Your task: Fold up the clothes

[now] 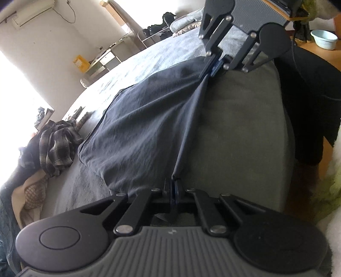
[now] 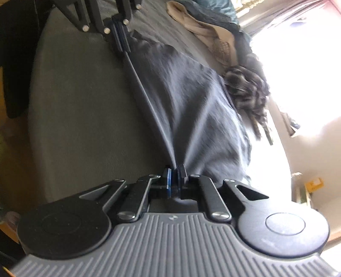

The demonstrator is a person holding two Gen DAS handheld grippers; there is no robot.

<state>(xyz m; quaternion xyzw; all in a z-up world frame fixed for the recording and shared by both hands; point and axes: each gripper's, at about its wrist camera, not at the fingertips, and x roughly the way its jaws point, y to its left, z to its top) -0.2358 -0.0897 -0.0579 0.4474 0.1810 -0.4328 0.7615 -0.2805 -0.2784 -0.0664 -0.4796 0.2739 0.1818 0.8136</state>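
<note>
Here the dark navy garment (image 1: 145,127) lies spread over a grey bed cover (image 1: 240,127), its cloth softly creased, while one edge is lifted and drawn into a taut straight line between the two grippers. From that stretched edge the fabric slopes down and fans out onto the bed, with a hemmed border showing along its far side.

Just beyond the garment sits a crumpled plaid shirt (image 1: 57,144), and next to it a heap of beige and dark clothes (image 1: 29,191) at the bed's edge. Farther off along the wall stand a low white cabinet (image 1: 102,61) and a yellow box (image 1: 80,62); a wall air conditioner (image 1: 32,12) hangs above, and a pale blue basin (image 1: 324,39) rests on the wooden floor. Nothing lies across the stretched edge itself.

The left gripper (image 1: 173,187) is closed tight, pinching one end of the taut edge between its pads. The right gripper (image 2: 175,173) is likewise clamped on the other end, the cloth running straight out from its tips. Both tools are tipped downward toward the bed and face each other along the fabric line. In the right wrist view the picture is blurred.
</note>
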